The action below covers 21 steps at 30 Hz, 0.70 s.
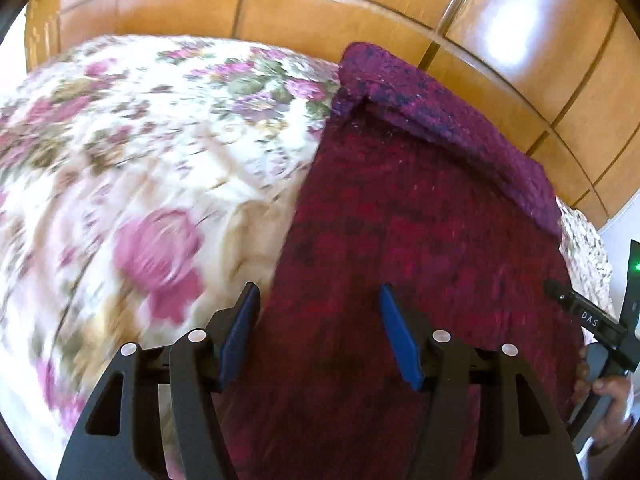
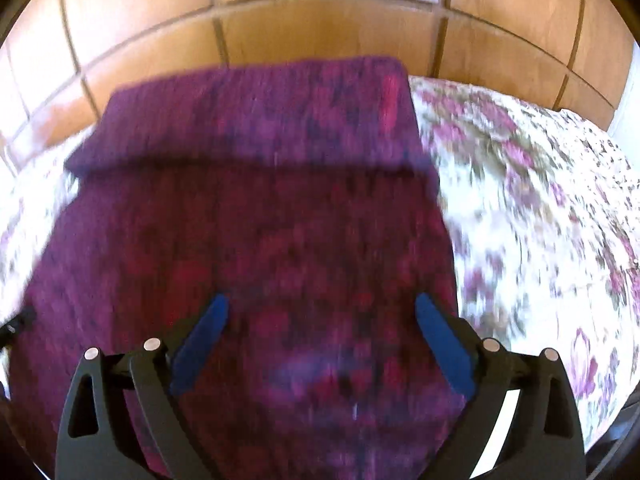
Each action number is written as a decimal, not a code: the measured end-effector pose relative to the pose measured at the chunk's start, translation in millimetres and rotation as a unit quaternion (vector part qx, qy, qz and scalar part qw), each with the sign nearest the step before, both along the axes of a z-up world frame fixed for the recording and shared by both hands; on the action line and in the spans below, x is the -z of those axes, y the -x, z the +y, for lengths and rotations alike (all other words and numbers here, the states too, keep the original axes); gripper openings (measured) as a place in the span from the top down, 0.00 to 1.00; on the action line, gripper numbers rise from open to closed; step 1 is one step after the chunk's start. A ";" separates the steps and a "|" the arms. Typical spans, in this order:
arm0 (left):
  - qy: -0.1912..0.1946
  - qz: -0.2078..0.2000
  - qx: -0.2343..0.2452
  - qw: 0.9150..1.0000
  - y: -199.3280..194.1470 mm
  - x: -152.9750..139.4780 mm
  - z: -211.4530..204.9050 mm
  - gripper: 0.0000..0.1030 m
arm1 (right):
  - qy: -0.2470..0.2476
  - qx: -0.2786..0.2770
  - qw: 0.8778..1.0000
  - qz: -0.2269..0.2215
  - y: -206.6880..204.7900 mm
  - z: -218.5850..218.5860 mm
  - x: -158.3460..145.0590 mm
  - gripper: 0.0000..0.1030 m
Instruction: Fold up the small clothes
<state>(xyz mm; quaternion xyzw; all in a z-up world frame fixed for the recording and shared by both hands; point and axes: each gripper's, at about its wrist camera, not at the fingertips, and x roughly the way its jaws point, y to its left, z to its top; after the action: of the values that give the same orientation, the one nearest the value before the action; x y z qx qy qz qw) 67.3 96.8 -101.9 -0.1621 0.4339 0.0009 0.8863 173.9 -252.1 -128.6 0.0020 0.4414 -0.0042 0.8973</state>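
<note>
Currently: purple knit garment [image 2: 256,240] on floral bedspread [image 1: 140,160], far edge folded over; your left gripper [image 1: 316,300] and right gripper [image 2: 322,308] both released, empty; further folds remain.

Count, both views. Knitted garments: one — a purple-red knit piece [image 1: 420,208], centre to right of the left wrist frame, filling the middle of the right wrist frame [image 2: 256,216]. Floral bedcovers: one [image 1: 152,152], spread beneath it. Grippers: two — left gripper [image 1: 316,308] at bottom centre of its own view, right gripper [image 2: 322,312] likewise; two blue pads on each. Hands: one visible [image 1: 604,400], lower right edge. Wooden panelled surface: one [image 1: 320,4], along the top.
</note>
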 end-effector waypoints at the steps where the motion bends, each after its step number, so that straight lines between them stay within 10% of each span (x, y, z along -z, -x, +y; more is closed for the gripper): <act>1: 0.009 0.000 -0.004 1.000 8.6 2.4 2.5 0.41 | 0.003 -0.002 1.000 -0.002 3.6 1.4 1.3 0.07; 21: -0.020 -0.014 0.058 0.998 64.9 -3.2 -4.9 0.41 | -0.017 -0.013 1.000 0.007 60.1 -18.2 -11.4 0.04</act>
<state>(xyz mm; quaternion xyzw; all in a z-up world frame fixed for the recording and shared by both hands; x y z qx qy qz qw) 2.4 91.8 -98.7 -0.1189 0.4303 -0.0438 0.8937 113.8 -270.2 -117.1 0.0116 0.4473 0.0152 0.8942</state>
